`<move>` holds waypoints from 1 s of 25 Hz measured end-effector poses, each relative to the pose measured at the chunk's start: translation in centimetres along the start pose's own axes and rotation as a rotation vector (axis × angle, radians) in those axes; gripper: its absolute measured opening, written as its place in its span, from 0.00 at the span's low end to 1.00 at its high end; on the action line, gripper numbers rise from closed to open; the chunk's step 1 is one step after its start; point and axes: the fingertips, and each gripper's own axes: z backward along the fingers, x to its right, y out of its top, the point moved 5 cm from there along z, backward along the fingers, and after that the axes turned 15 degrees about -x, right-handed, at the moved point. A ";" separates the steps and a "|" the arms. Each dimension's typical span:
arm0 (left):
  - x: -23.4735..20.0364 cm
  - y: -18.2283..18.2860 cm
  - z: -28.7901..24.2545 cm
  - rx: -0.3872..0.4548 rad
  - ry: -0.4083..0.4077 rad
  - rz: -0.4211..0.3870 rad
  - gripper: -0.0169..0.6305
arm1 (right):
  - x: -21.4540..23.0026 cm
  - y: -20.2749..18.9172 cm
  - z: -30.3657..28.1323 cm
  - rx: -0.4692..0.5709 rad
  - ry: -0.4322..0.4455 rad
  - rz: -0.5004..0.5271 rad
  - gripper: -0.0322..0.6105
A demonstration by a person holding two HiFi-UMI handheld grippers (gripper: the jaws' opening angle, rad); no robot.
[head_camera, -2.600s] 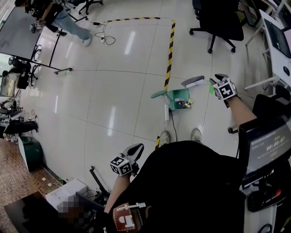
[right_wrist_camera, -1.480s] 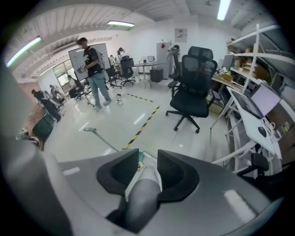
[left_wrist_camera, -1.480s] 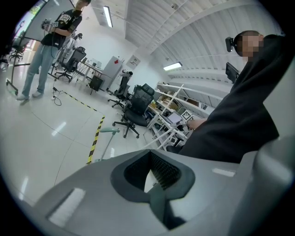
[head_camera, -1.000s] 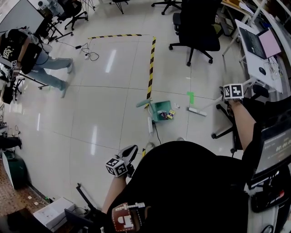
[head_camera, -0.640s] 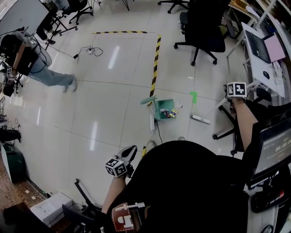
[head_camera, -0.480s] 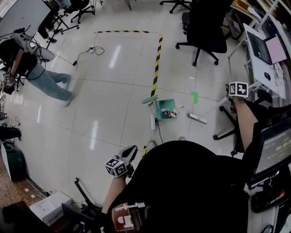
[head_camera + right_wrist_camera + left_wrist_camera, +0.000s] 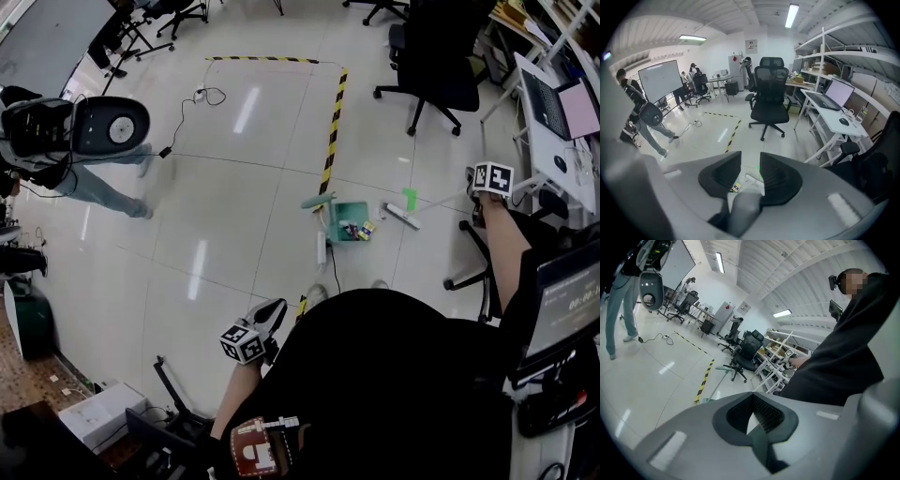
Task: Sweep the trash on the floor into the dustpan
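In the head view a green dustpan (image 7: 349,221) with an upright teal handle (image 7: 317,200) stands on the white floor, with small colourful trash (image 7: 356,229) inside it. The broom's white head (image 7: 401,217) lies just to its right, below a green tape mark (image 7: 410,198). My right gripper (image 7: 473,187) is shut on the broom's thin grey handle (image 7: 740,208), and the broom head (image 7: 752,179) shows between its jaws. Low beside my body, my left gripper (image 7: 272,314) is shut with nothing in it. Its own view looks over the floor toward the dustpan handle (image 7: 723,367).
A yellow-and-black tape line (image 7: 331,136) runs up from the dustpan. A white power strip (image 7: 321,248) with a cable lies by it. A black office chair (image 7: 436,56) stands beyond, desks with a laptop (image 7: 567,103) at right. A person (image 7: 66,141) walks at far left.
The broom head has slid up and left, closer to the dustpan. The person at the left has walked on. My left gripper has stayed by my side.
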 end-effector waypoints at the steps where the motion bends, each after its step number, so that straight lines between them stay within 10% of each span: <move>1: 0.2 -0.1 0.1 0.001 0.003 0.004 0.03 | -0.2 -0.1 -0.3 -0.009 0.001 -0.001 0.24; 13: -1.0 -1.9 1.5 0.025 0.021 0.033 0.03 | -8.5 -1.8 -2.8 -0.094 0.076 -0.029 0.24; 25: -1.6 -2.0 1.2 0.044 0.012 0.030 0.03 | -7.0 -3.1 -2.5 -0.115 0.183 -0.272 0.24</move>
